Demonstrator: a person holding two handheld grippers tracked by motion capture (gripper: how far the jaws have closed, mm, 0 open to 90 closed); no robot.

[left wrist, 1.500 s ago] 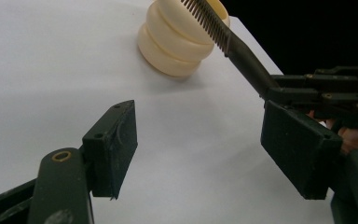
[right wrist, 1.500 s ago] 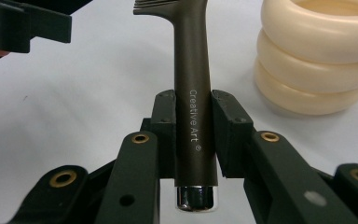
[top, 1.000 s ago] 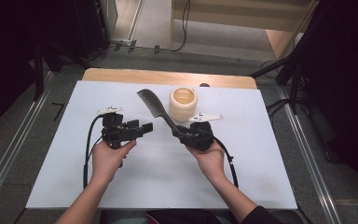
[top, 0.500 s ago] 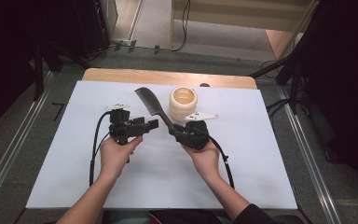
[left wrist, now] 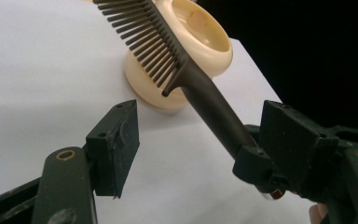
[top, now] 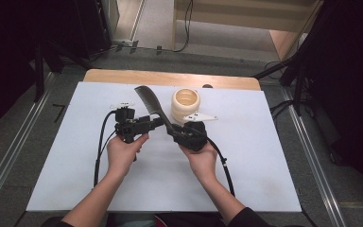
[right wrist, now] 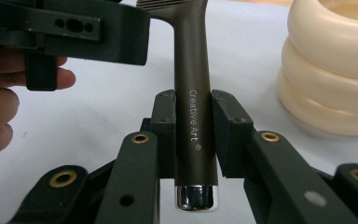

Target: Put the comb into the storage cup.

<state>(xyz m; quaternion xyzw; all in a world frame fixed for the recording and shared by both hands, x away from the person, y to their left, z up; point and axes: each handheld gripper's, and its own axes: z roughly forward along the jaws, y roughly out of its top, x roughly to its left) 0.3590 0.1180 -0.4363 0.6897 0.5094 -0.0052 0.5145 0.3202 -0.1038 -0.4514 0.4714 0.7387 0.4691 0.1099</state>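
One dark comb (top: 153,106), held above the white table (top: 264,161) beside one cream ringed holder (top: 185,105), handle pinched between the pads of the right gripper (top: 172,134). Seen in the right gripper view: handle (right wrist: 196,116) upright between both pads, white "Creative Art" lettering along it, a chrome cap at its end below the grip. Seen in the left gripper view: teeth (left wrist: 144,39) slanting in front of the holder (left wrist: 200,51), and the left gripper (left wrist: 200,135) with jaws spread either side of the handle, just been closing a little, pads not pressing on it. From above: two bare forearms in from the bottom edge, each hand wrapped round a gripper, left gripper (top: 155,122) pointing right toward the comb, the two tools nearly meeting at table centre.
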